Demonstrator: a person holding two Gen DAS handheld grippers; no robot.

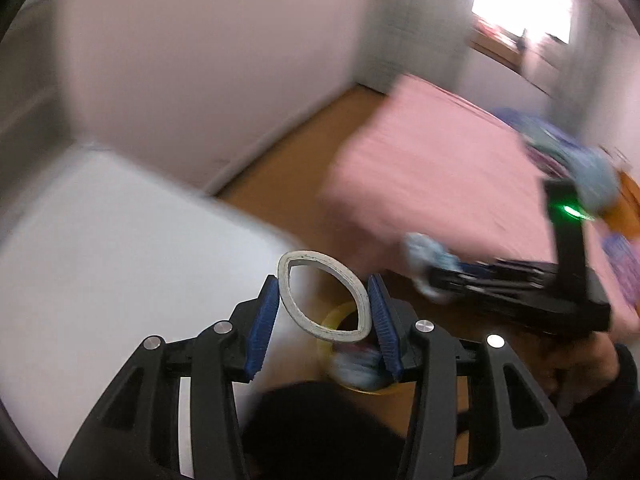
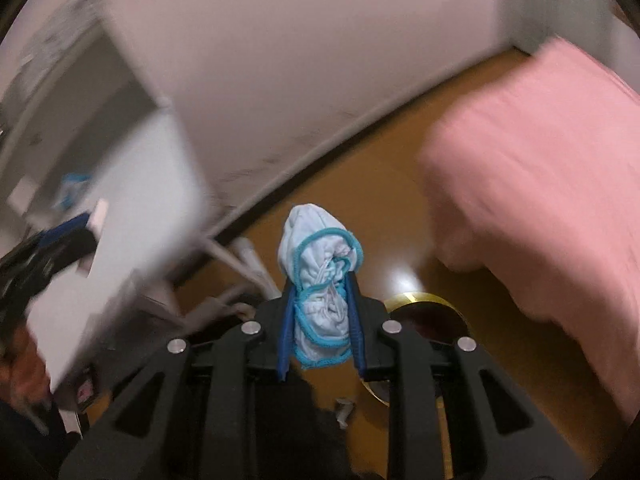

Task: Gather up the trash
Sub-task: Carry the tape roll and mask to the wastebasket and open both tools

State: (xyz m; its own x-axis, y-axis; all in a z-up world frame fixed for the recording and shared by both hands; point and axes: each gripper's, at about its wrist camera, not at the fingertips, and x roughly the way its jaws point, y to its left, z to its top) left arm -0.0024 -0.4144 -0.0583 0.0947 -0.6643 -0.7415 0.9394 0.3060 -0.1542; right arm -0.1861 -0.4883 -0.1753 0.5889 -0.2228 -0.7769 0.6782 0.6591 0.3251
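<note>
Above the yellow-rimmed bin [image 1: 352,356] on the floor, the left tongs [image 1: 325,308] pinch a squashed tape ring [image 1: 362,304] and the right tongs [image 2: 320,320] pinch a crumpled mask [image 2: 316,256], likely poised for dropping.

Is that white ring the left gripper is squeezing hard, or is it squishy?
Probably bendy. The left gripper has pinched the white ring into a pointed oval, so it gives under pressure. It looks thin and hollow, like an empty tape core, so likely light. Let go, it might spring back rounder and could roll.
</note>
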